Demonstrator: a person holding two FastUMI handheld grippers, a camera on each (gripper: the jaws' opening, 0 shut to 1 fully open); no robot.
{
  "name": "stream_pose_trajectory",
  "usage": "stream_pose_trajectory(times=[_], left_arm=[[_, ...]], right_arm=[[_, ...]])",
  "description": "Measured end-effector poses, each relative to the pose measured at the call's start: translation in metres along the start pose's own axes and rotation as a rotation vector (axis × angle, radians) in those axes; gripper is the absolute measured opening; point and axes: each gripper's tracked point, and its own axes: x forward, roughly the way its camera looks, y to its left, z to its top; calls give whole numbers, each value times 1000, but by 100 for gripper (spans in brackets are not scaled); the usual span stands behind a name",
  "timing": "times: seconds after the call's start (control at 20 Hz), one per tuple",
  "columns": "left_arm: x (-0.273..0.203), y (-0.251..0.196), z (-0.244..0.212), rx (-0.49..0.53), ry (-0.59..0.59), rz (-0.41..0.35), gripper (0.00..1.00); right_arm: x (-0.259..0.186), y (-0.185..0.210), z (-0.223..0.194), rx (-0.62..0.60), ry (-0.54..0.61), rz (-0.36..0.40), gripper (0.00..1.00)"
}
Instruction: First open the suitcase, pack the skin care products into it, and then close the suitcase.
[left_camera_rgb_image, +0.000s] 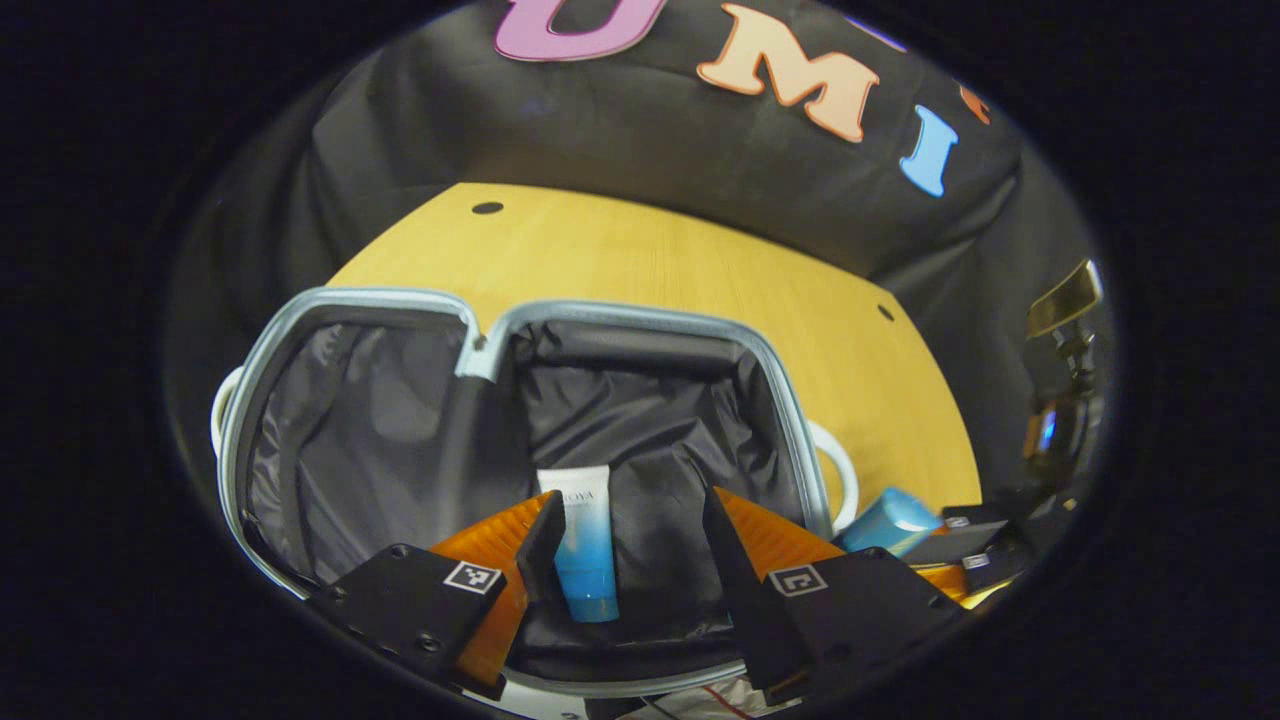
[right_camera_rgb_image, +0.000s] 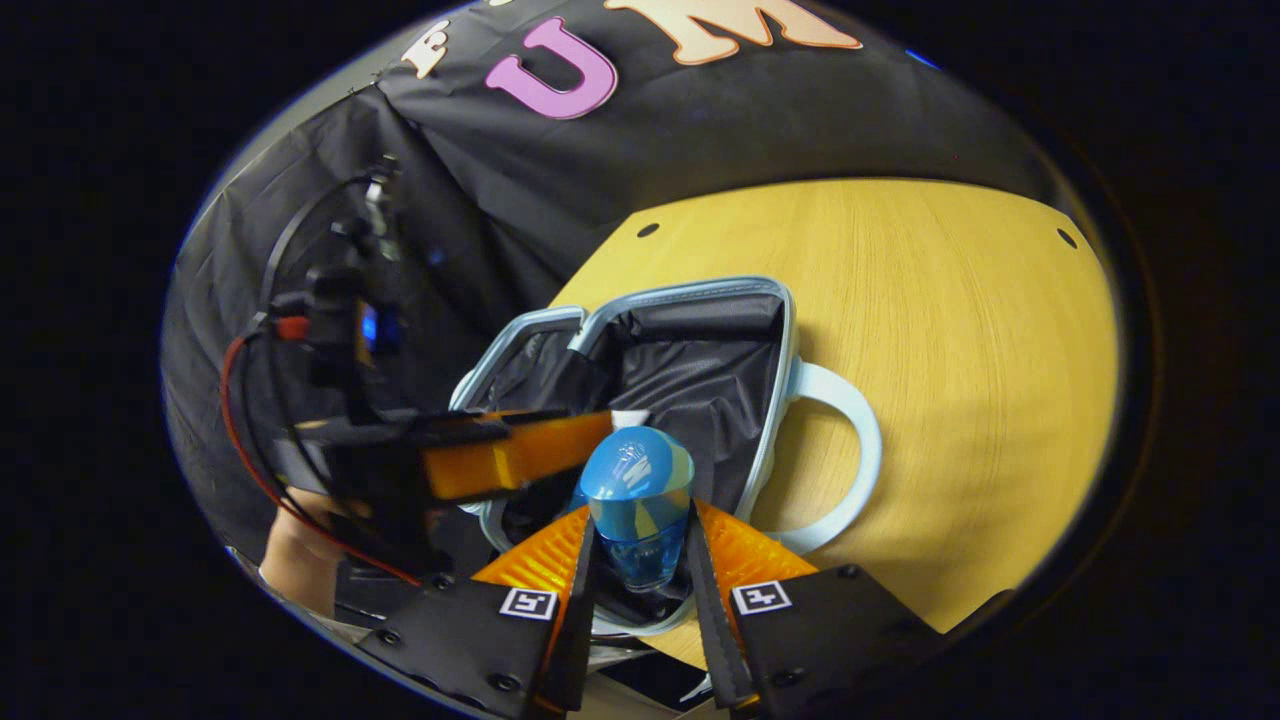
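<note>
**Open suitcase on the wooden table, one tube inside, one bottle held**

Wooden table (right_camera_rgb_image: 950, 330) against the black booth wall carries the suitcase (left_camera_rgb_image: 300, 420), which lies open with its dark lining showing and pale blue zipper edging around both halves; a white tube (left_camera_rgb_image: 583, 540) with a blue lower end lies on the lining of the right half, at six o'clock in the left gripper view; the left tool (left_camera_rgb_image: 628, 540) hangs over that half with its fingers spread apart, the tube showing in the gap nearer the left finger, and I cannot tell whether it touches; the suitcase handle (right_camera_rgb_image: 850, 450) sticks out over the table at about four o'clock of the case in the right gripper view; the right tool (right_camera_rgb_image: 640, 550) is clenched on a blue bottle (right_camera_rgb_image: 637, 500), both fingers pressing its sides, above the near edge of the suitcase; the left tool also shows in that view at nine o'clock, with a person's hand (right_camera_rgb_image: 295, 560) below it.
</note>
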Motion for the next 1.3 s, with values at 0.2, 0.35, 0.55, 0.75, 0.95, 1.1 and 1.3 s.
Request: stream_pose_trajectory(times=[0.2,0.35,0.55,0.75,0.95,1.1,1.3], left_arm=[[-29,68,28,-38,-73,84,82],[-49,130,32,-78,-87,168,82],[-64,207,34,-150,-101,257,82],[-75,265,35,-184,-115,333,82],[-80,324,29,-224,-110,399,86],[-76,354,23,-263,-84,429,82],[-48,382,10,-296,-14,404,81]], right_arm=[[20,4,-1,25,13,-46,49],[34,4,10,41,-15,-86,52],[34,14,35,22,-91,-105,77],[32,24,58,-19,-164,-131,93],[27,33,76,-45,-214,-147,98],[28,34,85,-54,-232,-163,98],[29,33,88,-49,-237,-186,98]])
